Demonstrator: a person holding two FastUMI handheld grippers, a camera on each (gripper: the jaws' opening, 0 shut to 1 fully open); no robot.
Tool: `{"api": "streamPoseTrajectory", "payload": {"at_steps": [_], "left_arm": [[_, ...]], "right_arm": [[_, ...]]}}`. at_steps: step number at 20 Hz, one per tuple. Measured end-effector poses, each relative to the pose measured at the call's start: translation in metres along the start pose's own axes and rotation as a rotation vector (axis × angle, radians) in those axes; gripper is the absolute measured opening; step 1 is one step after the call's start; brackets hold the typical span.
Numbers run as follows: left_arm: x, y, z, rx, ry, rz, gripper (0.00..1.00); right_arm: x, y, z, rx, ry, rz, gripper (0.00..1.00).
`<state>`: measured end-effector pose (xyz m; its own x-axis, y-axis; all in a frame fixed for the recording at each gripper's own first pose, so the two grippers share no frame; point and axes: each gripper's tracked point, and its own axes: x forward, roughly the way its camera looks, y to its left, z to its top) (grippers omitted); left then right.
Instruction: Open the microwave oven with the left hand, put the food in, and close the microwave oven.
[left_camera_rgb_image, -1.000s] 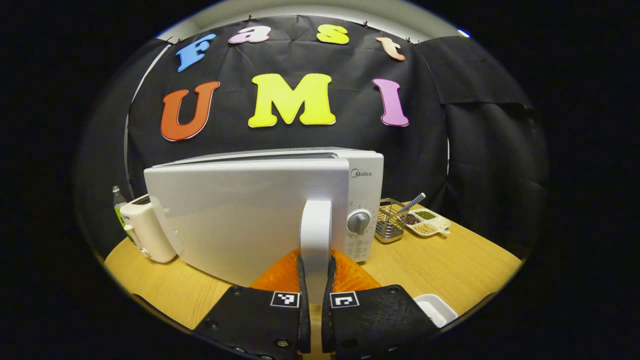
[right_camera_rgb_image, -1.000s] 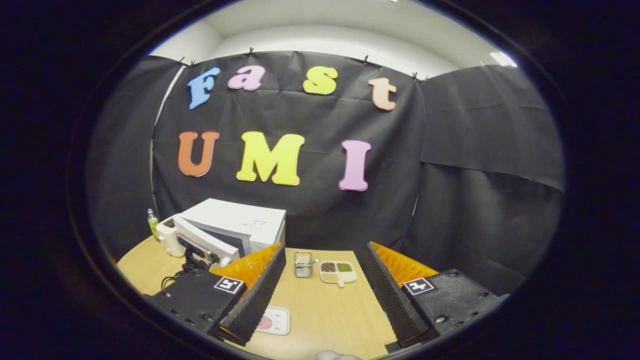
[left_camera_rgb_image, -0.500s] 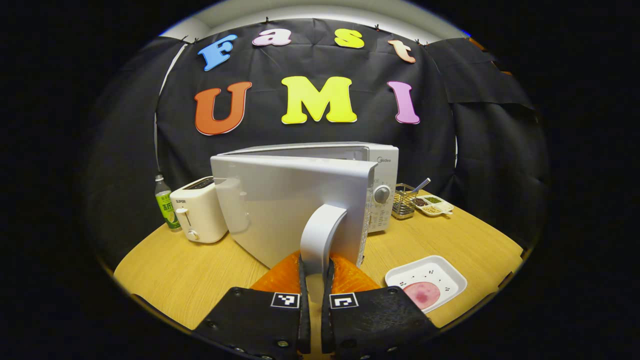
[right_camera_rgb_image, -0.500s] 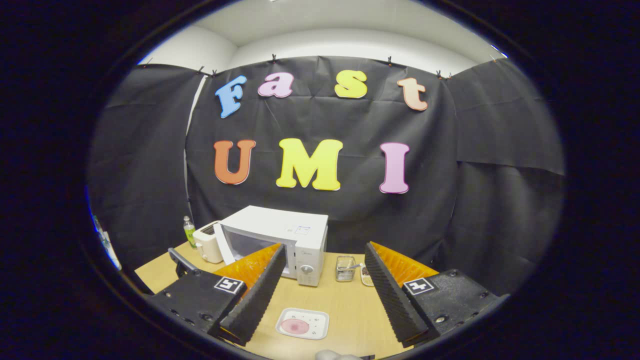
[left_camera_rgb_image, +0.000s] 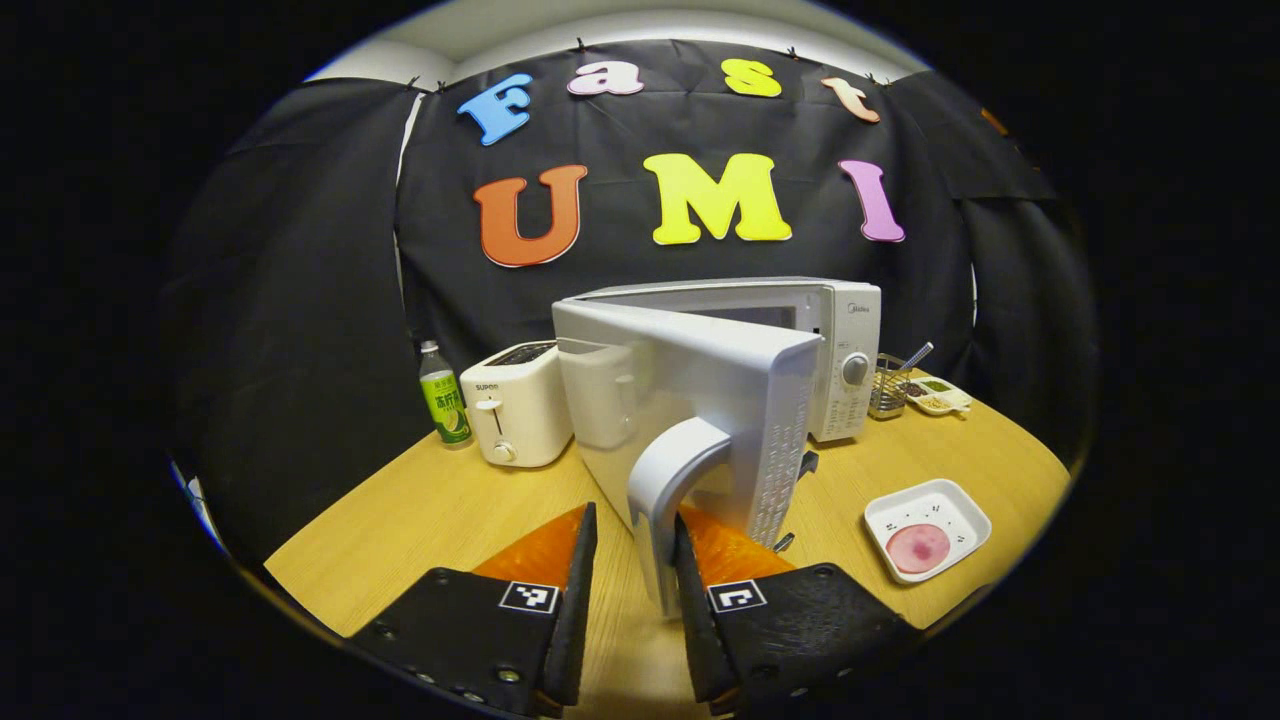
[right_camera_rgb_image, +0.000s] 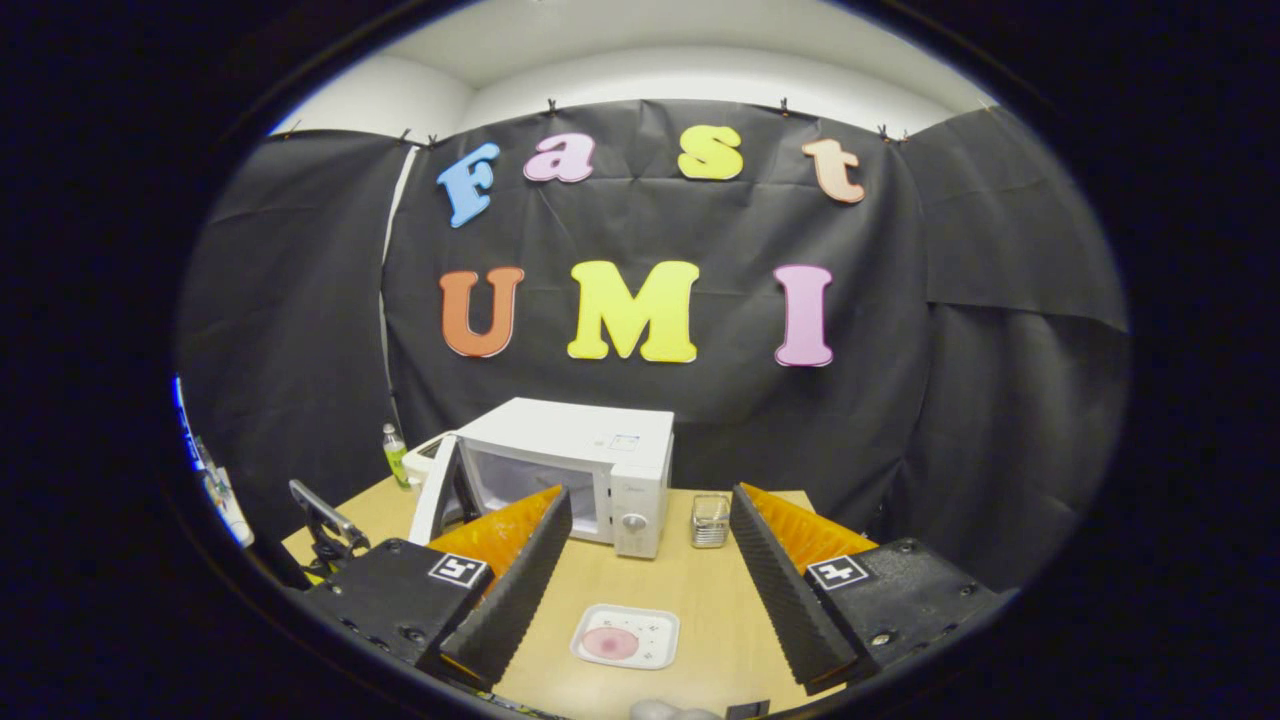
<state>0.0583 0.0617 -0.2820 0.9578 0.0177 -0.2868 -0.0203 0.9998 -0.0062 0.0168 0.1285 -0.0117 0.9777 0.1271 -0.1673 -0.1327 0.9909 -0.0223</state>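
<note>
The white microwave (left_camera_rgb_image: 845, 325) stands at the back of the wooden table (left_camera_rgb_image: 420, 510) with its door (left_camera_rgb_image: 690, 400) swung wide toward me. The door's curved handle (left_camera_rgb_image: 665, 480) sits between the fingers of my left gripper (left_camera_rgb_image: 636, 515), which is open; there is a gap on the handle's left side. The food, a pink slice (left_camera_rgb_image: 918, 547) on a white tray (left_camera_rgb_image: 945, 500), lies on the table right of the door. In the right gripper view, my right gripper (right_camera_rgb_image: 650, 495) hangs open and empty above the tray (right_camera_rgb_image: 650, 625), facing the microwave (right_camera_rgb_image: 590, 450).
A cream toaster (left_camera_rgb_image: 515, 405) and a green bottle (left_camera_rgb_image: 443, 395) stand left of the microwave. A wire basket (left_camera_rgb_image: 887, 385) and a divided dish of seeds (left_camera_rgb_image: 937, 397) sit to its right. The open door takes up the table's middle.
The door has swung much further open. My left gripper's fingers, shut on the handle before, have parted. The right gripper has drifted so that the tray lies more centrally below it.
</note>
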Motion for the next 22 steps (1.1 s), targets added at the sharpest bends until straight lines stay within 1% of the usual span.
{"api": "streamPoseTrajectory", "payload": {"at_steps": [1,2,3,6,11,13,17,22], "left_arm": [[0.001,0.003,0.001,0.003,0.002,0.002,0.7],[0.002,0.004,0.001,-0.003,0.002,-0.005,0.74],[0.0,0.003,0.0,-0.007,0.015,-0.005,0.94],[-0.003,0.009,0.003,0.034,-0.004,0.003,0.95],[-0.016,0.028,0.005,0.034,-0.008,-0.002,0.95],[-0.025,0.044,0.01,0.034,-0.018,0.003,0.96],[-0.033,0.078,0.008,0.04,-0.01,0.029,0.96],[-0.038,0.102,0.003,0.02,0.02,0.024,0.95]], "right_arm": [[0.0,0.002,-0.001,0.006,0.001,0.006,1.0],[0.0,0.004,-0.002,0.01,0.002,0.012,1.0],[0.001,0.007,-0.002,0.009,0.006,0.019,1.0],[0.002,0.011,-0.004,-0.008,0.007,0.031,1.0],[0.006,0.019,-0.01,-0.014,0.02,0.054,1.0],[0.009,0.024,-0.015,-0.017,0.03,0.069,1.0],[0.017,0.03,-0.03,-0.01,0.048,0.092,1.0],[0.027,0.024,-0.06,-0.005,0.095,0.093,1.0]]}}
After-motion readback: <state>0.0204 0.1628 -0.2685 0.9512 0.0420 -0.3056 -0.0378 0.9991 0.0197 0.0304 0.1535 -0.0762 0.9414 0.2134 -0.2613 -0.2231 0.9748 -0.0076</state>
